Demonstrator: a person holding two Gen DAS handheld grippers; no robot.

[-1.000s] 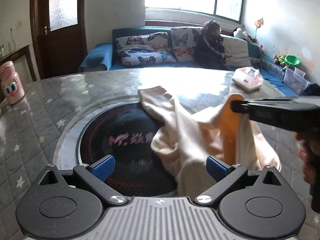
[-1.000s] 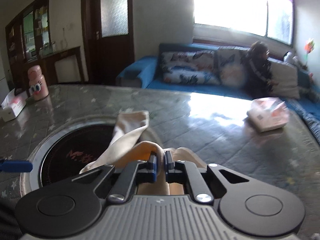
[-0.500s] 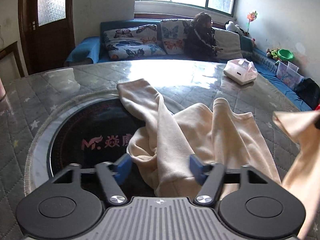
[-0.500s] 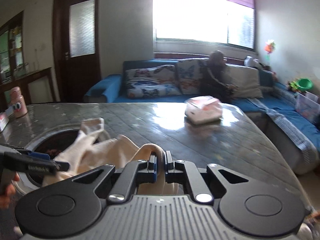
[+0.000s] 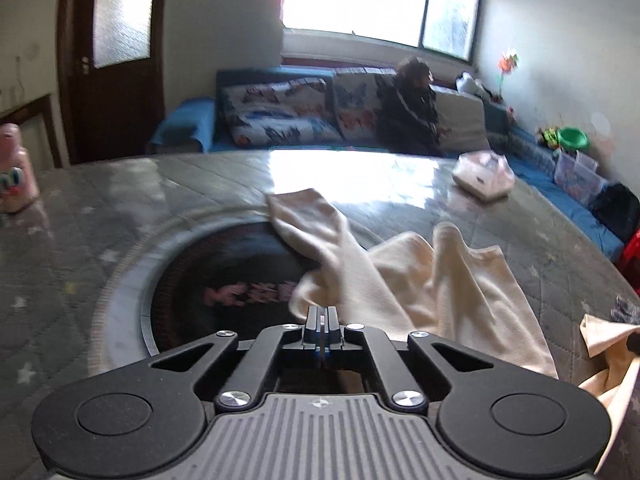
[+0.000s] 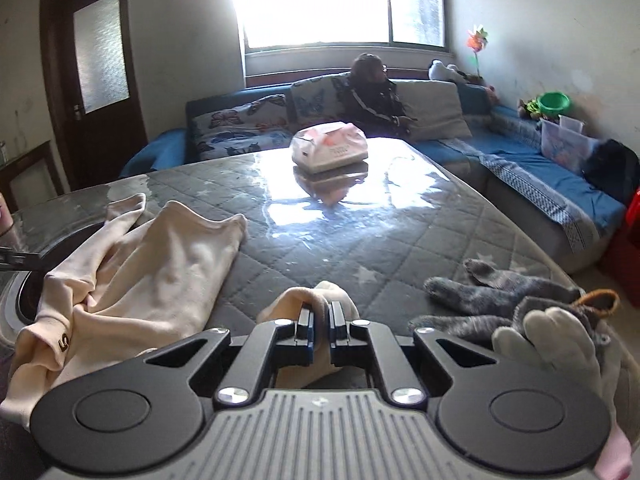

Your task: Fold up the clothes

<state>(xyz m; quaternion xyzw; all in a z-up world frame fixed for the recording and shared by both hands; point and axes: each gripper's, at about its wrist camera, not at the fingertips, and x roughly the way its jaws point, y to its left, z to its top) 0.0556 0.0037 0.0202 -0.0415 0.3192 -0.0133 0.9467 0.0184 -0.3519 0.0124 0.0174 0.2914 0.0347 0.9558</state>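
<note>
We are pinching the cream garment [image 6: 140,264] with the right gripper [image 6: 319,330], while the left gripper [image 5: 322,322] fingers are pressed together over the tabletop [image 6: 360,240].

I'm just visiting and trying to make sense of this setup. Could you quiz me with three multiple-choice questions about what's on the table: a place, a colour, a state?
1. Where is the tissue pack?
A. on the far part of the table
B. on the sofa
C. on the floor

2. What colour is the garment being handled?
A. navy
B. cream
C. red

3. How do the right gripper jaws stand?
A. wide open
B. shut on nothing
C. shut on cloth

Answers: 1 A, it rests on the shiny table top; 2 B, the fabric is pale cream; 3 C, cream cloth bulges between them.
</note>
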